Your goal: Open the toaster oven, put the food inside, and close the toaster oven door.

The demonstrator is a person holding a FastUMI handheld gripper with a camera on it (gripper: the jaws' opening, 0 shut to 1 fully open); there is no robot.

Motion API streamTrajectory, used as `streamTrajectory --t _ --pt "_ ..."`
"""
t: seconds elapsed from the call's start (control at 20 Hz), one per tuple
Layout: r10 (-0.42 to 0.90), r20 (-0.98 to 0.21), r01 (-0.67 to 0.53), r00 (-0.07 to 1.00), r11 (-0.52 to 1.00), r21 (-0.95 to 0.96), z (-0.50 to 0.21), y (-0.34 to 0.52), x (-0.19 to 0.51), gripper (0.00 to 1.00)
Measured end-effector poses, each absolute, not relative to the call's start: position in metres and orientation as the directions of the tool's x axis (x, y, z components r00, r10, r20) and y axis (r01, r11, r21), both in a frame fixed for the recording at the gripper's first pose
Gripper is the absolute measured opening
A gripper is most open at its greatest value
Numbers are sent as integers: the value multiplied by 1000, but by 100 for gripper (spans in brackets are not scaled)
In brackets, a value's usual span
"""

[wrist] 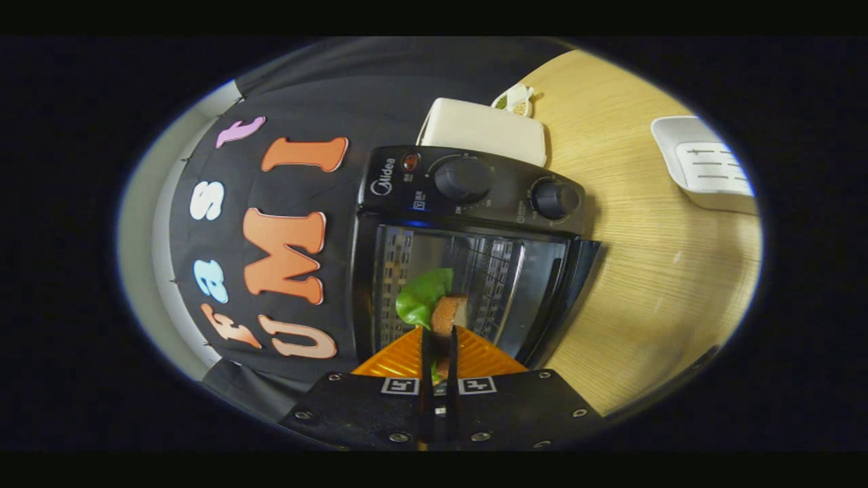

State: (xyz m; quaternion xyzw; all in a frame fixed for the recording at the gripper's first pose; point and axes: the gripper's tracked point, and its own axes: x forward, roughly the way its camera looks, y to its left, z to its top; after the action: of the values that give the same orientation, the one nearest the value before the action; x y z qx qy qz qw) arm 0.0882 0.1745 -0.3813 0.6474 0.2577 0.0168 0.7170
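Two fingers of the gripper [439, 339] pinch the food [434, 305], a green leaf beside a brown piece, held in front of the toaster oven [468, 230]. To the oven's right its door [566, 298] appears swung open. If the thin grip slips, the food could drop short of the opening.

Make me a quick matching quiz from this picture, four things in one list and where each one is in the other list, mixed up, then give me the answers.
Things:
1. food
2. toaster oven
3. cream box
4. white tray

Places:
A. on the wooden table, off to the side, apart from the oven
B. clamped between the tongs, in front of the oven's opening
C. just behind the oven's knob panel
D. beyond the tongs, door swung open

Pairs: 1-B, 2-D, 3-C, 4-A
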Motion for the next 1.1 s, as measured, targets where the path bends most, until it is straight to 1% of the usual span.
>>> streamTrajectory --t 0.1,0.2,0.3,0.35,0.45,0.5,0.55,0.6,0.75,0.8,0.95,1.1 --pt "330 -391 357 859 161 920 -387 176 95 7" --pt "315 -432 391 845 189 901 -389 179 96 12" --pt "307 -487 421 818 259 869 -396 180 94 18" --pt "299 -525 448 797 290 846 -403 181 90 23" --pt "297 -546 465 783 304 832 -404 179 87 34" --pt "298 -551 469 779 306 829 -405 181 87 37" --pt "308 -554 468 774 312 827 -404 181 84 48" --pt "316 -565 471 763 328 819 -405 183 80 54" --pt "335 -597 443 729 435 784 -407 187 56 93" --pt "346 -605 419 717 480 771 -403 187 45 97" --pt "358 -610 284 707 646 709 -379 183 9 98" --pt "347 -630 143 695 792 593 -359 172 -21 98"
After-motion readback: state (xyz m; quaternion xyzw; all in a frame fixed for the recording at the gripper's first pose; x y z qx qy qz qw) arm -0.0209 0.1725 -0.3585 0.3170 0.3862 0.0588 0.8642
